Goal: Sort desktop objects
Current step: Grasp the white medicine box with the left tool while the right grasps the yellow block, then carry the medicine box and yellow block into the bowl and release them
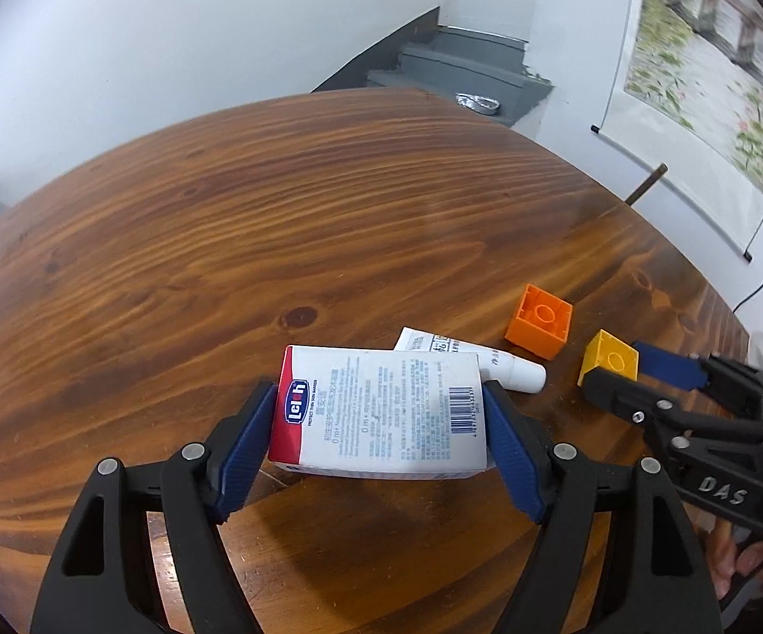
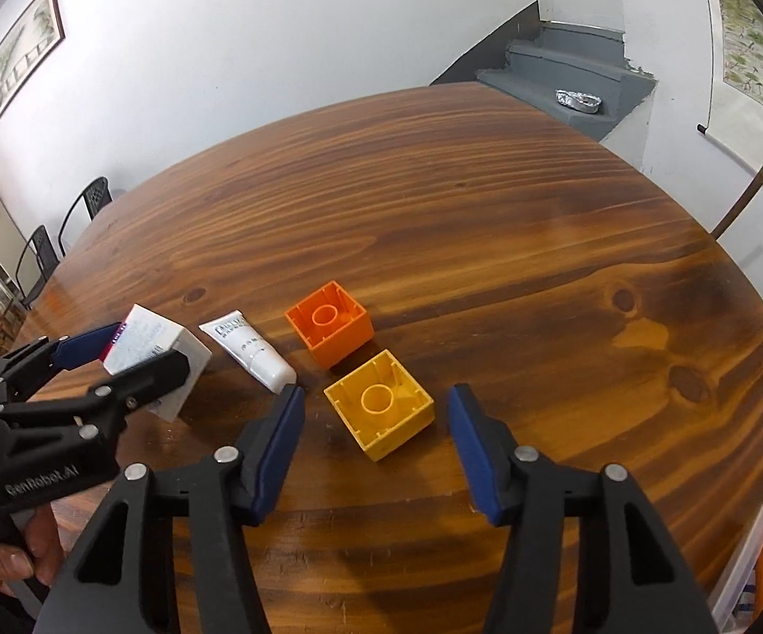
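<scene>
My left gripper (image 1: 379,396) is shut on a white and red carton box (image 1: 378,412), held a little above the wooden table (image 1: 223,222). The box (image 2: 154,351) and left gripper (image 2: 117,354) also show in the right wrist view. A white tube (image 1: 481,359) lies just behind the box; it shows too in the right wrist view (image 2: 249,348). My right gripper (image 2: 376,407) is open, its fingers on either side of an upturned yellow block (image 2: 381,404). An upturned orange block (image 2: 328,327) lies just beyond. In the left wrist view I see the yellow block (image 1: 611,359), orange block (image 1: 539,319) and right gripper (image 1: 640,375).
Grey steps (image 2: 566,68) with a foil dish (image 2: 577,100) stand past the far table edge. Black chairs (image 2: 64,227) stand at the left. A wall scroll (image 1: 708,74) hangs at the right. A white rack (image 2: 761,539) sits off the table's right edge.
</scene>
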The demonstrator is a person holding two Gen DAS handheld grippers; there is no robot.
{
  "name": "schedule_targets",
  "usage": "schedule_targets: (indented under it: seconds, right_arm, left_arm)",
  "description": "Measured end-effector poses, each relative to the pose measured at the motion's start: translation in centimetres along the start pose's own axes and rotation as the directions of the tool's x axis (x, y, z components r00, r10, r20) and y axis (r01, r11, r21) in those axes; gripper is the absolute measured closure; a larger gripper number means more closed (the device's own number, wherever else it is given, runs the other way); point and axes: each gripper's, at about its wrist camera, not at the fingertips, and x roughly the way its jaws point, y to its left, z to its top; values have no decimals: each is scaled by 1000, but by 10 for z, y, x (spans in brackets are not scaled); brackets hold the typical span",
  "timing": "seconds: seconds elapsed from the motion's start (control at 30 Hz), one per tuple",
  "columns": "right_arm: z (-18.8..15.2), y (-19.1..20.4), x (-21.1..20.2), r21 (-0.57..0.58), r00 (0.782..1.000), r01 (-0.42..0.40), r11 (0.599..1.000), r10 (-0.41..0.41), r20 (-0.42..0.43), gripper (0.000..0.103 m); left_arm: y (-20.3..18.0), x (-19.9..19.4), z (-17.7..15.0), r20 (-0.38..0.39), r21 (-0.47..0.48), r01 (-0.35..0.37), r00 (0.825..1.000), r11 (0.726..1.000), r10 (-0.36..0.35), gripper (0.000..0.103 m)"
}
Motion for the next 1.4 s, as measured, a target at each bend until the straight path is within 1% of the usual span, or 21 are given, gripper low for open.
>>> schedule_targets:
  seconds: [0.07,0.13,0.27,0.37,0.47,0.67,0.83,0.97,1.17,1.23,1.3,1.4]
  right_arm:
    - [0,0,6,-3,1000,9,1000,-9,-21,50]
    - [-1,2,7,-20,999,32,999,-32,-17,54]
    - [-3,4,7,-28,998,54,998,-55,-10,55]
    - [-7,0,2,1,998,60,998,-60,1,55]
    - [-11,-4,-10,20,996,78,997,-79,36,55]
    - [-23,-12,-41,91,989,80,993,-90,114,55]
    - [-37,-17,-66,133,983,82,988,-102,152,55]
    - [-51,-23,-92,146,976,96,985,-122,183,55]
    - [-71,-50,-138,209,951,150,966,-199,236,55]
    - [-76,-64,-154,234,939,178,956,-236,251,55]
    - [-81,-78,-167,262,922,214,941,-284,265,55]
    - [-86,-97,-178,297,903,257,920,-338,266,55]
  left_arm:
    - [1,-1,-3,4,-7,-6,1000,1000,7,24]
    - [1,-3,-4,6,-5,-7,1000,1000,7,24]
    - [-3,-3,-7,-1,6,1,1000,1000,-1,24]
    - [-9,-4,-9,-1,23,5,1000,1000,-5,24]
    - [-16,-5,-12,-1,44,16,1000,999,-16,24]
    - [-33,-12,-16,9,86,36,999,996,-37,24]
    - [-45,-17,-19,13,114,54,998,992,-56,24]
    - [-57,-23,-23,17,137,72,997,988,-75,24]
    - [-76,-36,-30,32,164,95,994,982,-102,24]
    - [-84,-41,-32,38,175,106,993,979,-114,24]
    - [-93,-47,-35,42,182,117,991,976,-127,24]
    - [-106,-55,-38,43,185,137,988,973,-147,24]
